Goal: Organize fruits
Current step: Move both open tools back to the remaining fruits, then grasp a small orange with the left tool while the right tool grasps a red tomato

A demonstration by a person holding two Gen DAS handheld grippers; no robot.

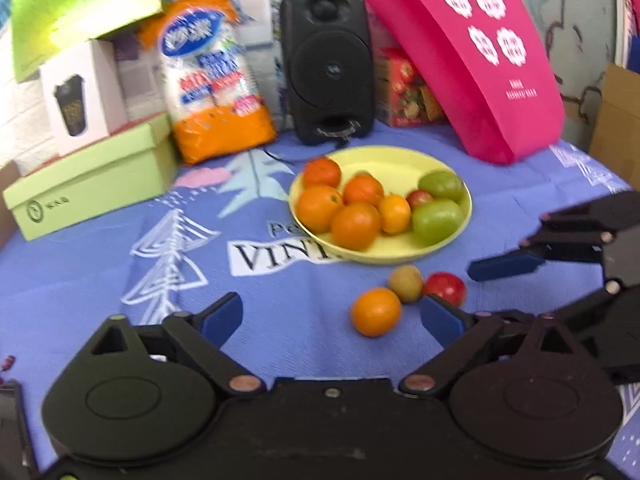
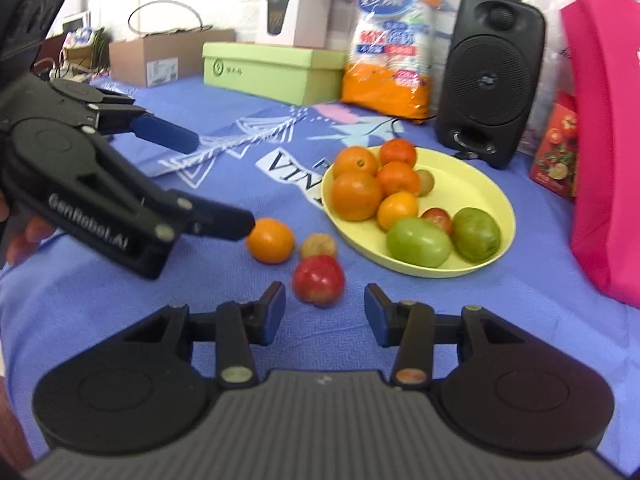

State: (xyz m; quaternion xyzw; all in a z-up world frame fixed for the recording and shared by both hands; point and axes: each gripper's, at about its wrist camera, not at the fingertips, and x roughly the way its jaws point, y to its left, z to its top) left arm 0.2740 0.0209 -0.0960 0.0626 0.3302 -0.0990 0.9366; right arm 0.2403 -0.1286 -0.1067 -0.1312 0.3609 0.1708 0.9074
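A yellow plate holds several oranges, two green fruits and a small red one. Three loose fruits lie on the blue cloth in front of it: an orange, a small tan fruit and a red apple. My left gripper is open, its jaws wide. The orange sits just ahead of them, near the right finger. My right gripper is open with the apple just beyond its fingertips. One of its blue-padded fingers reaches in from the right.
Along the back stand a green box, a white cup box, an orange bag, a black speaker, a red carton and a leaning pink bag. A cardboard box sits far left.
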